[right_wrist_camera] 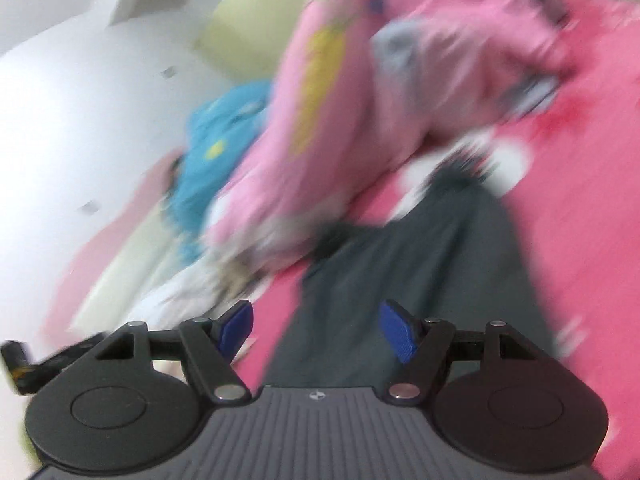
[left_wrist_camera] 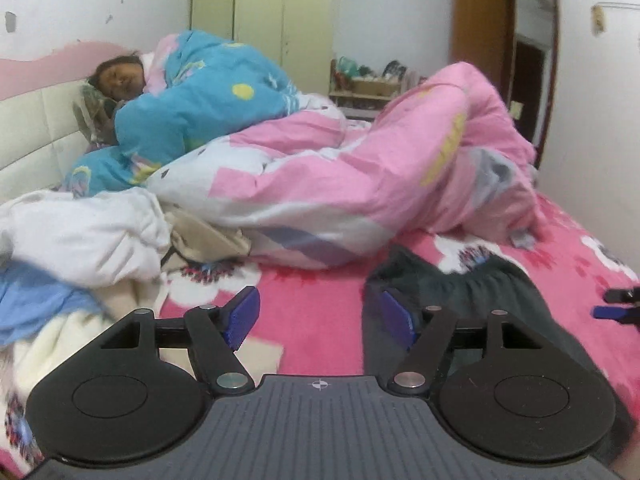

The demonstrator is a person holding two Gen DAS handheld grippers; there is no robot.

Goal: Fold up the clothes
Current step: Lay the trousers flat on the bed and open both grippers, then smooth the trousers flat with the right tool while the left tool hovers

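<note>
A dark grey garment (left_wrist_camera: 492,300) lies on the pink flowered bed sheet (left_wrist_camera: 312,312), at the right of the left wrist view. My left gripper (left_wrist_camera: 320,318) is open above the sheet, its right blue pad at the garment's left edge. In the tilted, blurred right wrist view the same dark grey garment (right_wrist_camera: 408,280) stretches away under my right gripper (right_wrist_camera: 318,330), which is open with nothing between its fingers. The right gripper's blue tip also shows as right gripper (left_wrist_camera: 618,306) at the right edge of the left wrist view.
A pile of white and blue clothes (left_wrist_camera: 76,240) lies at the left. A big pink quilt (left_wrist_camera: 360,176) is heaped across the bed's middle. A person (left_wrist_camera: 120,80) lies under a blue quilt (left_wrist_camera: 192,100) by the headboard. Wardrobe (left_wrist_camera: 280,20) and door (left_wrist_camera: 504,40) stand behind.
</note>
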